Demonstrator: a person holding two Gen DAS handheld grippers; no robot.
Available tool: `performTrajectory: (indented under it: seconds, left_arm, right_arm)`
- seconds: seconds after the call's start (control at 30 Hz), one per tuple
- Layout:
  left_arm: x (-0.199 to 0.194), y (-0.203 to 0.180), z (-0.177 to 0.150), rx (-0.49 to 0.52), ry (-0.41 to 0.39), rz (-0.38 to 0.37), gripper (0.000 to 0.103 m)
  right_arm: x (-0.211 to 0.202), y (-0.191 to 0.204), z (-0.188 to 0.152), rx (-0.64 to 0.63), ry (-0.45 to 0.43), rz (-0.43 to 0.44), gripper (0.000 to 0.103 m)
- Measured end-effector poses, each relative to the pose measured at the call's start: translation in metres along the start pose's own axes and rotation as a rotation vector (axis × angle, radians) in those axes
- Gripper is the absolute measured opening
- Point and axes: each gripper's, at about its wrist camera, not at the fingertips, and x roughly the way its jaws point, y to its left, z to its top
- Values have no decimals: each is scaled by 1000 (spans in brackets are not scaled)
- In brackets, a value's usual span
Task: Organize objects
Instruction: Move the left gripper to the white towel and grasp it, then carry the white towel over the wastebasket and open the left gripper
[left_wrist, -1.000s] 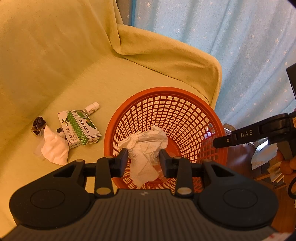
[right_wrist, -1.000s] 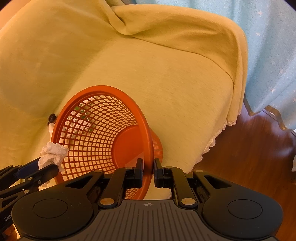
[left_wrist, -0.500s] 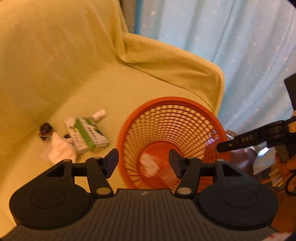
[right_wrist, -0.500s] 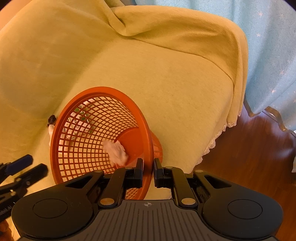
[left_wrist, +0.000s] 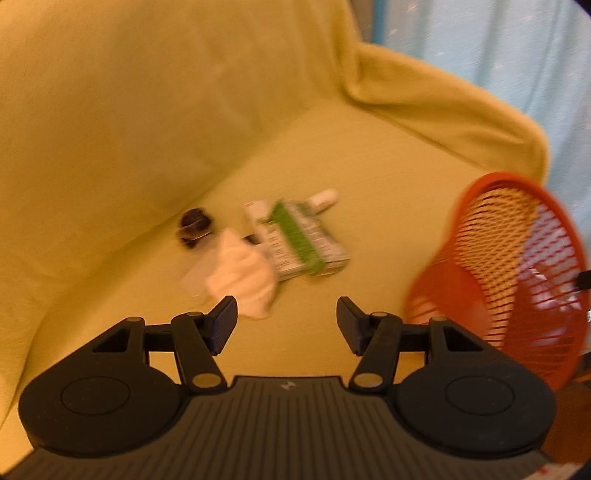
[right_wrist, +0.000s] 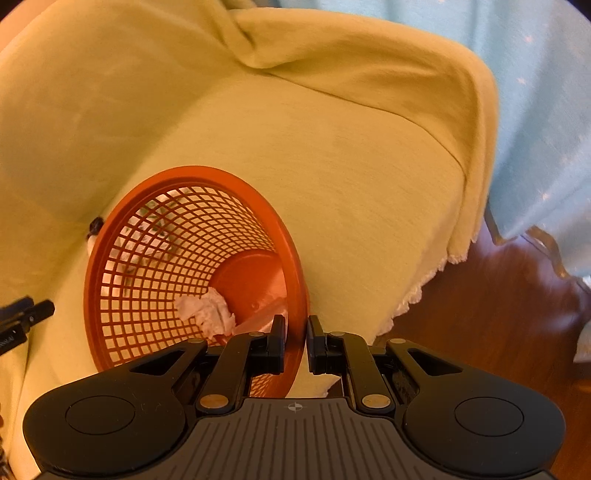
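Note:
My right gripper (right_wrist: 296, 341) is shut on the rim of the orange mesh basket (right_wrist: 147, 295), holding it tilted over the yellow-covered sofa. A crumpled white tissue (right_wrist: 208, 314) lies inside the basket near its bottom. My left gripper (left_wrist: 286, 325) is open and empty above the sofa seat, left of the basket (left_wrist: 517, 266). Ahead of it lie a white crumpled tissue (left_wrist: 243, 277), two green-and-white boxes (left_wrist: 295, 236), a small white bottle (left_wrist: 323, 197) and a dark wrapped item (left_wrist: 194, 225). The left wrist view is blurred.
The sofa (right_wrist: 332, 166) is draped in a yellow cover, with backrest and armrest behind. A light blue curtain (right_wrist: 535, 92) hangs on the right, above a wooden floor (right_wrist: 498, 314). The left gripper's tip (right_wrist: 26, 314) shows at the right wrist view's left edge.
My left gripper opened and dropped the tissue into the basket, then swung left toward the items on the seat. The right gripper has kept its hold on the basket rim.

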Motion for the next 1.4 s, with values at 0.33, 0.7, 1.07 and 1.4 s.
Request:
performTrajectory:
  seconds: [0.33,0.7,1.07,1.4]
  left_arm:
    - [83,31,-6,138,53,19,55]
    - [153,24,8,309,44,30,70]
    - [140,29,7,306,16,16,12]
    - [37,21,12,129,-52,-31,12]
  right_arm:
    - [-7,-7,7,76,-58,-76,7]
    - [-6,-7,6,108,-86,-105,7]
    - [-7,-6,2,88,-87,-99,7]
    - [-8,-3,2,18,-68,-75,7]
